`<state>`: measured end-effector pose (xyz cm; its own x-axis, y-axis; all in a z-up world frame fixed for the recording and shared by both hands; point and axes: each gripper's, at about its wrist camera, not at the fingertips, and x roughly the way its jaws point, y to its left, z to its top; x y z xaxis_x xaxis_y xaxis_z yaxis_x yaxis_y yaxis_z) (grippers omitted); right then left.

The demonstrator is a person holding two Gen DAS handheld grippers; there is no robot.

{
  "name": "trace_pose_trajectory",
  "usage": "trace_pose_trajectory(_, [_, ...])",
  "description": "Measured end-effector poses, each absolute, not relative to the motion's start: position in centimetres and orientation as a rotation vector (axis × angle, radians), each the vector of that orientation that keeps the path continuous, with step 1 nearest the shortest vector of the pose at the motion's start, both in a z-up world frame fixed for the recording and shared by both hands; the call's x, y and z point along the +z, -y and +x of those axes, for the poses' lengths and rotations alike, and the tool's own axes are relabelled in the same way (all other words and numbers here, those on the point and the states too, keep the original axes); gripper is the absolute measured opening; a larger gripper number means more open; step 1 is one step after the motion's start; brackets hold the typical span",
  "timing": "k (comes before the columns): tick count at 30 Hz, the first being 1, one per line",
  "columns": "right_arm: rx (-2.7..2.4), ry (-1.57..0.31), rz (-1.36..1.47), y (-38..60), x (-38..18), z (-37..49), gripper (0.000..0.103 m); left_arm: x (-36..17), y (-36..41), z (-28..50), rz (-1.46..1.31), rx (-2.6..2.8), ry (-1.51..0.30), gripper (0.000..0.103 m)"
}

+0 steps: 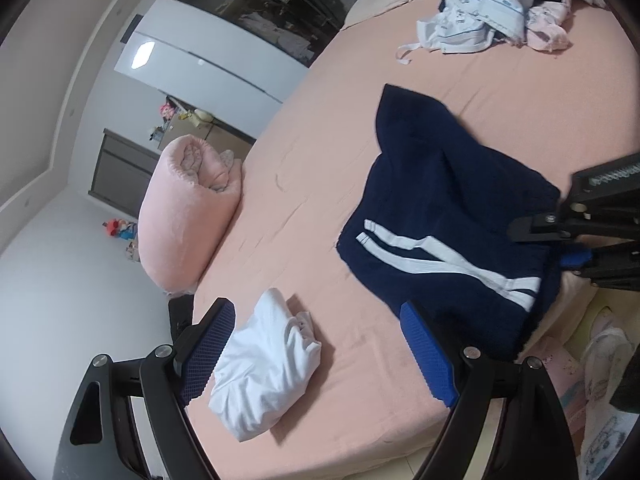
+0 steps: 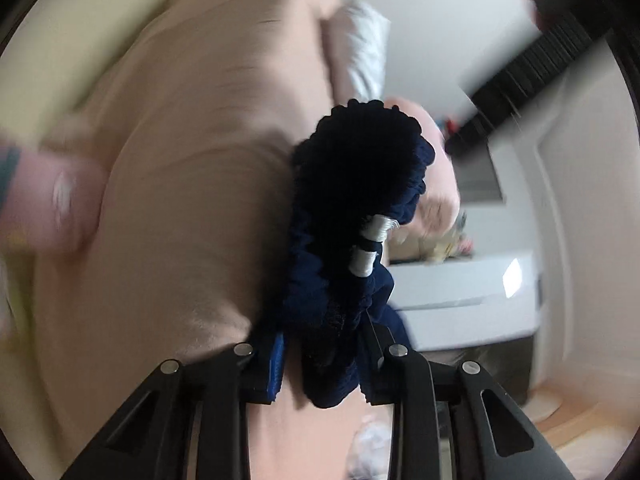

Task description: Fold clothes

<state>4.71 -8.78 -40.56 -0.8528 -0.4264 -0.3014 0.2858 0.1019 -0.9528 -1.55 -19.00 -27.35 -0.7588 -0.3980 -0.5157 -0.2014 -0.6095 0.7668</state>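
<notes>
A navy garment with white stripes (image 1: 440, 208) lies spread on the pink bed sheet (image 1: 320, 160), its near corner hanging over the bed's edge. My right gripper (image 1: 552, 246) comes in from the right and is shut on that garment's right edge. In the right wrist view the navy cloth (image 2: 352, 184) is bunched between the closed fingers of the right gripper (image 2: 326, 360). My left gripper (image 1: 316, 308) hovers open over the bed's near edge. A folded white garment (image 1: 264, 364) lies between its fingers, close to the left pad (image 1: 208, 352).
A heap of light blue, white and pink clothes (image 1: 492, 4) sits at the bed's far right. A rolled pink blanket (image 1: 184, 216) lies on the bed's left edge. Beyond it are a white wall and a dark cabinet (image 1: 264, 4). The right wrist view is blurred.
</notes>
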Motion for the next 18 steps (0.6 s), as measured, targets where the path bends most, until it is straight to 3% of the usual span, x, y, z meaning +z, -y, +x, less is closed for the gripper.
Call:
trace_pose_trajectory(14, [-1.880, -1.529, 0.132, 8.1, -32.9, 2.4, 0.028, -26.0, 20.9, -0.6, 1.095, -2.723, 1.143, 0.085])
trace_pose_trajectory(18, [-1.916, -1.458, 0.170, 7.6, -31.2, 1.2, 0.028, -26.1, 20.8, -0.1, 1.084, -2.765, 1.164, 0.085])
